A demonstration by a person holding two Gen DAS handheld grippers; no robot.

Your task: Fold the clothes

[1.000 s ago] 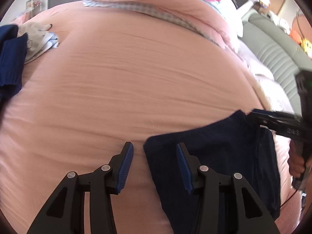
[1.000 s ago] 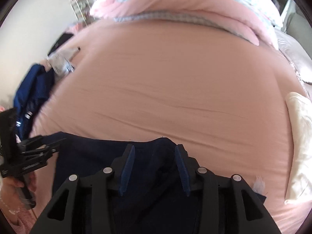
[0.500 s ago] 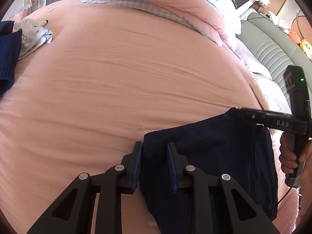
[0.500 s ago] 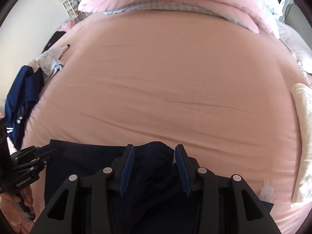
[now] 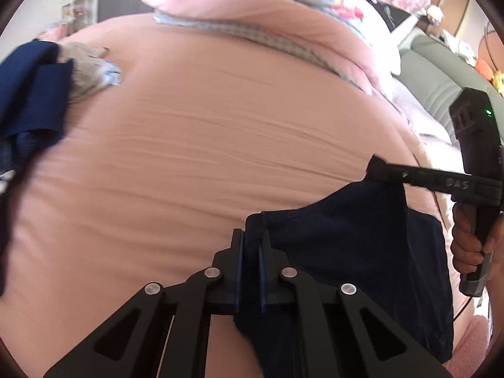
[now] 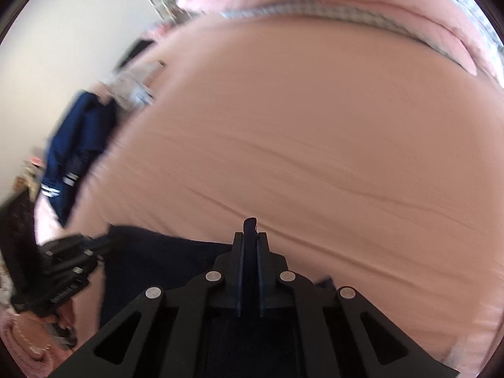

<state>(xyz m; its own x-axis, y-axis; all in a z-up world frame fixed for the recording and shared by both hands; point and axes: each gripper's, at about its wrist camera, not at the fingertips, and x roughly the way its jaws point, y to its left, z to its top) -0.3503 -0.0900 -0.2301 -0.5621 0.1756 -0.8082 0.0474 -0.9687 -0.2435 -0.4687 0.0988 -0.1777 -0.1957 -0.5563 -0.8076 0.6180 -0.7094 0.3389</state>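
A navy garment (image 5: pixel 346 252) hangs between my two grippers over the pink bed sheet (image 5: pixel 204 145). My left gripper (image 5: pixel 251 242) is shut on its left corner. In the left wrist view my right gripper (image 5: pixel 376 165) pinches the far right corner, held by a hand. In the right wrist view my right gripper (image 6: pixel 251 236) is shut on a fold of the navy garment (image 6: pixel 163 258), which sticks up between the pads. My left gripper (image 6: pixel 104 239) shows blurred at the lower left, holding the cloth's other end.
A heap of dark blue and grey clothes (image 5: pixel 37 88) lies at the bed's left edge, also in the right wrist view (image 6: pixel 78 145). A rolled pink quilt (image 5: pixel 267 9) lies across the far end. A grey sofa (image 5: pixel 441 75) stands to the right.
Both grippers have closed on the navy garment's corners and lifted them off the sheet. The cloth now hangs stretched between them. The views have shifted and blurred with the motion.
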